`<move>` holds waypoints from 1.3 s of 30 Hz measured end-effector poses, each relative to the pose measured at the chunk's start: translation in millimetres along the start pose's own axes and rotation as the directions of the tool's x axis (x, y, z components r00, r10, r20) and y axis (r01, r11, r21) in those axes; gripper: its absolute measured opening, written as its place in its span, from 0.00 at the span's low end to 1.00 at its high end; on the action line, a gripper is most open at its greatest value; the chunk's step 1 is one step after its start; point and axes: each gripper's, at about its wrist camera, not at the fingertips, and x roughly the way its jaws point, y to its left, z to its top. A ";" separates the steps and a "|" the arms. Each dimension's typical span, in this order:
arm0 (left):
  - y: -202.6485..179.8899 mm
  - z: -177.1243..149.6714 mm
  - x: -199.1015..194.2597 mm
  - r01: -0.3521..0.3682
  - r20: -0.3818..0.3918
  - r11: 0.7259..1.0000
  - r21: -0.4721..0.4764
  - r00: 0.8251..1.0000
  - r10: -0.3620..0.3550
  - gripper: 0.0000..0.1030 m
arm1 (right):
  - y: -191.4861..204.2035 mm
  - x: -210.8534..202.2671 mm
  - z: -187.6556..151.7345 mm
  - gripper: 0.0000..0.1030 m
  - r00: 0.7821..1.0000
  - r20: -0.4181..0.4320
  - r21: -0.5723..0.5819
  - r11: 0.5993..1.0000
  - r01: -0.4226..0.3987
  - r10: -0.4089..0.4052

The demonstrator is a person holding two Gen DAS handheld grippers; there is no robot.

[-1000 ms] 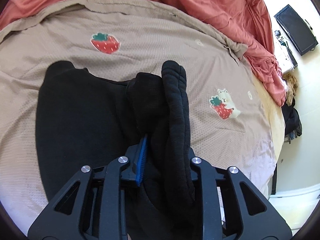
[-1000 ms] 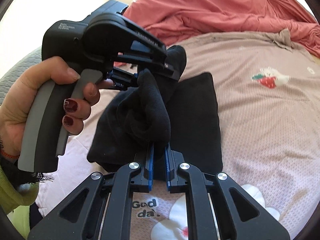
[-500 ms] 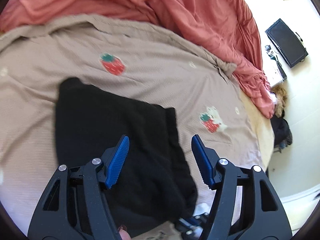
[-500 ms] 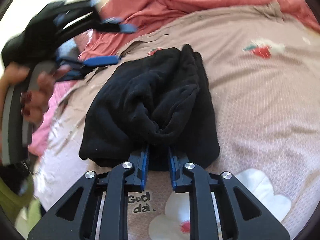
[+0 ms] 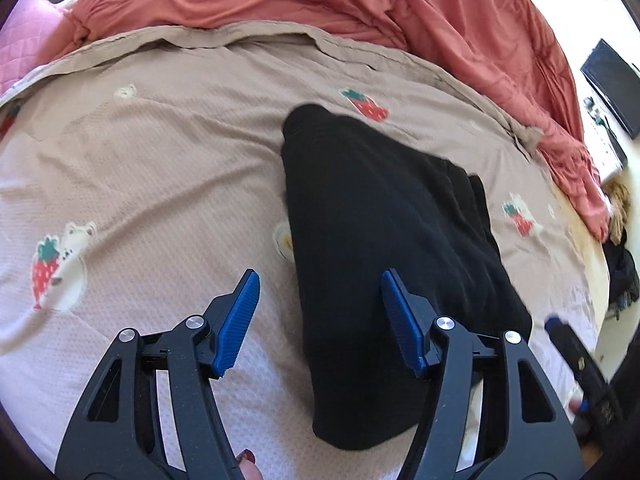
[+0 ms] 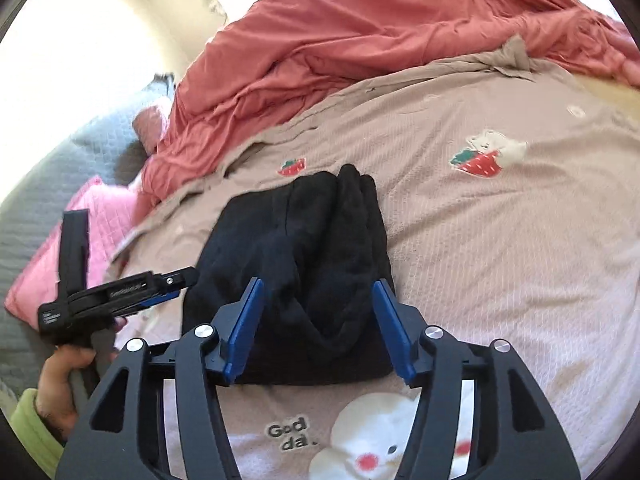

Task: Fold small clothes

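The left gripper (image 5: 318,322) has just let its blue jaws spread apart and holds nothing. The black cloth (image 5: 384,248) lies folded on the tan bed cover (image 5: 160,168), just beside it. The right gripper (image 6: 316,330) has just been opening too, with the cloth's near edge between its jaws, untouched.
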 end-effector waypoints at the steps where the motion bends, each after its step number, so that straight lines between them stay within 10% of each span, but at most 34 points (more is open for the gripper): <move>1: -2.6 -2.9 0.2 0.000 0.001 1.000 0.017 1.000 0.000 0.53 | -0.6 5.4 3.1 0.54 1.000 -0.015 0.003 1.000 -0.005 0.006; 14: -20.4 -17.1 5.2 -0.008 0.006 0.993 0.122 1.000 0.008 0.53 | 0.8 113.7 62.8 0.54 0.963 -0.263 0.048 0.998 -0.050 0.061; 21: -24.2 -18.3 6.1 -0.006 0.008 0.992 0.129 1.000 0.005 0.53 | 11.5 107.2 72.5 0.15 0.965 -0.244 -0.044 0.993 -0.113 0.099; 25: -32.5 -20.3 4.7 0.031 -0.002 0.988 0.152 1.000 -0.031 0.54 | 22.9 80.9 78.9 0.15 0.988 -0.152 -0.203 0.978 -0.042 0.011; 31: -36.5 -25.4 20.9 0.016 -0.038 0.987 0.160 0.999 -0.010 0.58 | 7.8 113.7 61.5 0.21 0.969 -0.209 -0.286 0.956 0.069 -0.133; 39: -34.4 -25.2 16.2 0.016 -0.037 0.988 0.152 0.999 -0.010 0.59 | -3.0 66.5 58.0 0.41 0.990 -0.111 -0.175 0.982 0.068 -0.088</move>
